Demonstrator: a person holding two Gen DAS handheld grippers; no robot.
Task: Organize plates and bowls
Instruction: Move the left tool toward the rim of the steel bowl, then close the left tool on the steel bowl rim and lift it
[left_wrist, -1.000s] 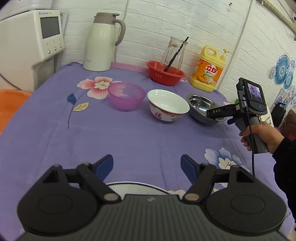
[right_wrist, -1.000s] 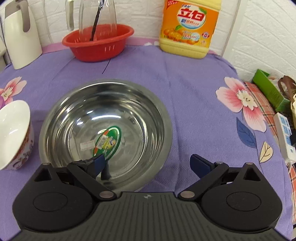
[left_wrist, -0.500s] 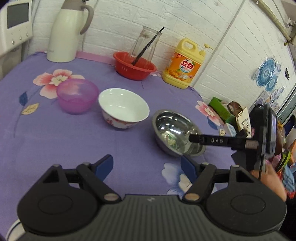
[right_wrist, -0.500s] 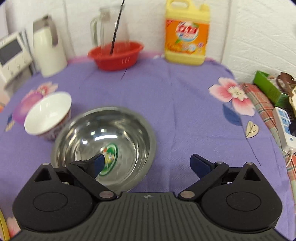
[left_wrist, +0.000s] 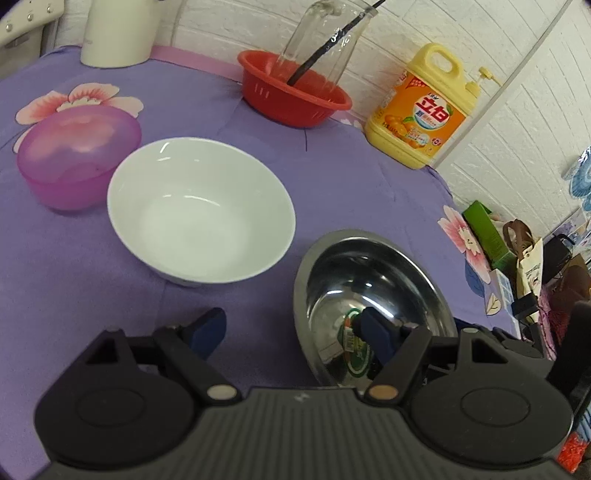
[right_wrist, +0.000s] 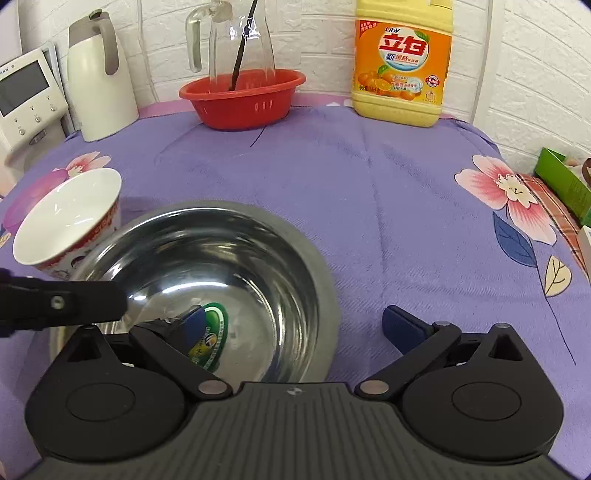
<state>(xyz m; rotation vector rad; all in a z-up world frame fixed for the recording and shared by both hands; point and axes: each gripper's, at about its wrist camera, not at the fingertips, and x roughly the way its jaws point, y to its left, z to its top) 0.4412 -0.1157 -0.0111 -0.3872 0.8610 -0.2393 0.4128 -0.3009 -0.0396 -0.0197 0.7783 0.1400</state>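
Note:
A steel bowl (left_wrist: 373, 280) with a green sticker inside sits on the purple cloth; it also shows in the right wrist view (right_wrist: 207, 273). My left gripper (left_wrist: 295, 328) is open, its right finger inside the bowl and its left finger outside. My right gripper (right_wrist: 295, 325) is open, straddling the bowl's near right rim, left finger inside. A white ceramic bowl (left_wrist: 201, 214) stands just left of the steel bowl, and also shows in the right wrist view (right_wrist: 68, 218). A purple plastic bowl (left_wrist: 77, 155) stands further left.
A red basket (left_wrist: 295, 96) with a glass jug (right_wrist: 240, 40) stands at the back. A yellow detergent bottle (right_wrist: 402, 62) and a white thermos (right_wrist: 99, 77) stand by the brick wall. A white appliance (right_wrist: 26, 103) is at far left. Clutter lies off the table's right edge.
My left gripper has swung right and forward to the steel bowl, one finger now inside it. My right gripper has closed in and lowered over the bowl's rim.

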